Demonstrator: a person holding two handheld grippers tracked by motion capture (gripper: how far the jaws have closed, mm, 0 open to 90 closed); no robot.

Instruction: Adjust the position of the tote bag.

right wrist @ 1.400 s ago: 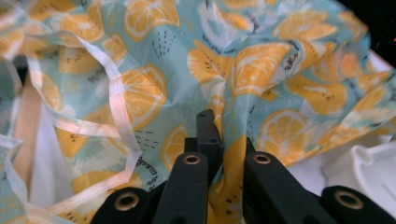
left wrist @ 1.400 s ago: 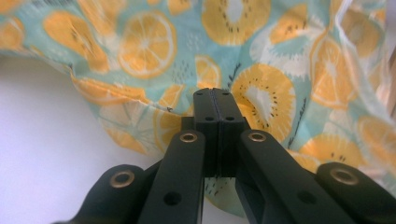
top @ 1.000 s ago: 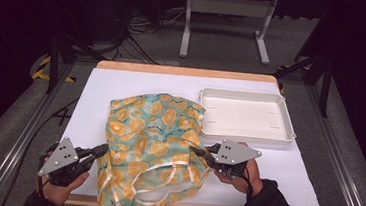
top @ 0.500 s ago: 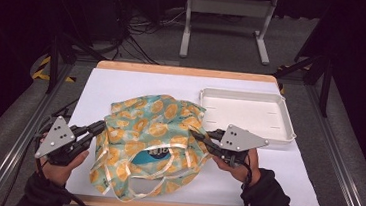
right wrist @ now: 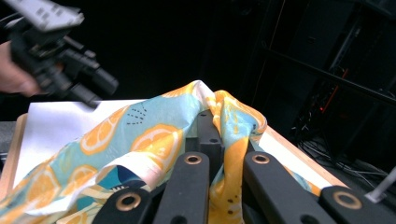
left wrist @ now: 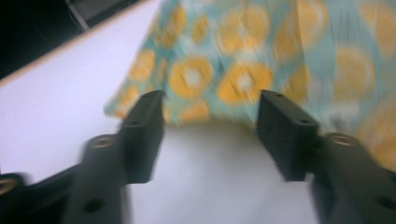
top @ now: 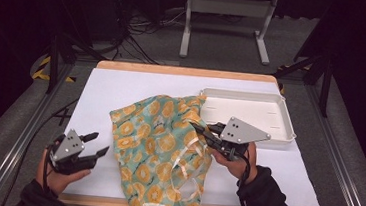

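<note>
A teal cloth bag [top: 161, 151] printed with orange slices lies crumpled on the white table cover, its lower end and pale handles hanging over the front edge. My right gripper [top: 196, 128] is shut on the bag's upper right edge and holds that fold raised; in the right gripper view the fabric [right wrist: 140, 135] drapes over the closed jaws [right wrist: 205, 123]. My left gripper [top: 98, 143] sits just left of the bag, low over the table. Its jaws have just been opening and stand open [left wrist: 210, 100] with nothing between them; the bag's edge [left wrist: 233, 79] lies just beyond the tips.
A shallow white tray [top: 289, 127] rests at the right back of the table, just behind my right gripper. The white table cover [top: 122, 87] is bare to the left and behind the bag. Dark metal rails run along both sides of the table.
My left gripper let go of the bag's left edge, opened and sank toward the table. The released cloth dropped flat. My right gripper rose a little with its fold of the bag.
</note>
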